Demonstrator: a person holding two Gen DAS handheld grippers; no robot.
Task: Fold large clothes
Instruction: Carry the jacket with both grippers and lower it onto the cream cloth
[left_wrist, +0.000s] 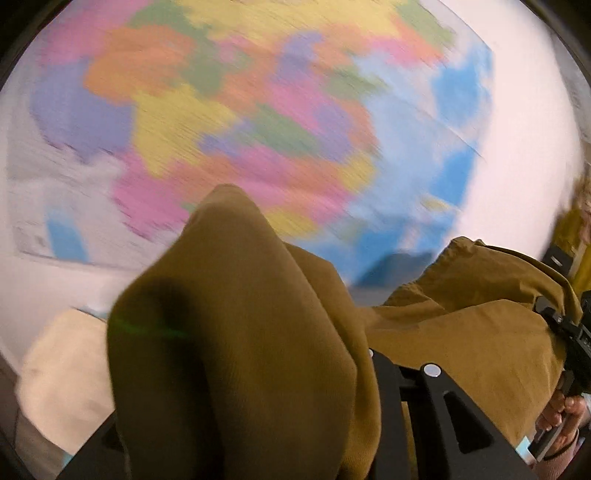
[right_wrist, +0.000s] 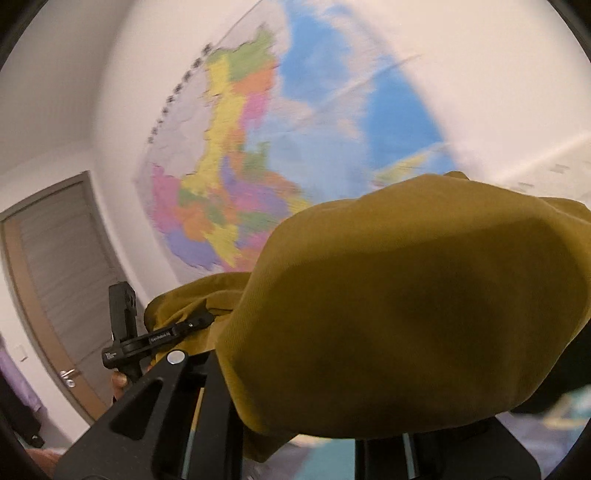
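The mustard garment (left_wrist: 236, 332) is lifted in front of the wall map (left_wrist: 229, 122), which serves as the reference landmark. In the left wrist view, a mound of the fabric drapes over the left gripper (left_wrist: 295, 369) and hides its fingertips; the jaw opening cannot be determined. The cloth spans below the map to the right gripper (left_wrist: 569, 332), where it gathers at the jaws, which appear closed on it. A hand (left_wrist: 565, 417) holds that gripper's handle. In the right wrist view, the garment (right_wrist: 406, 314) covers the right gripper (right_wrist: 295, 387), and the left gripper (right_wrist: 192, 326) pinches a fold below the map (right_wrist: 236, 177). A grey door (right_wrist: 62, 280) stands left of the map.
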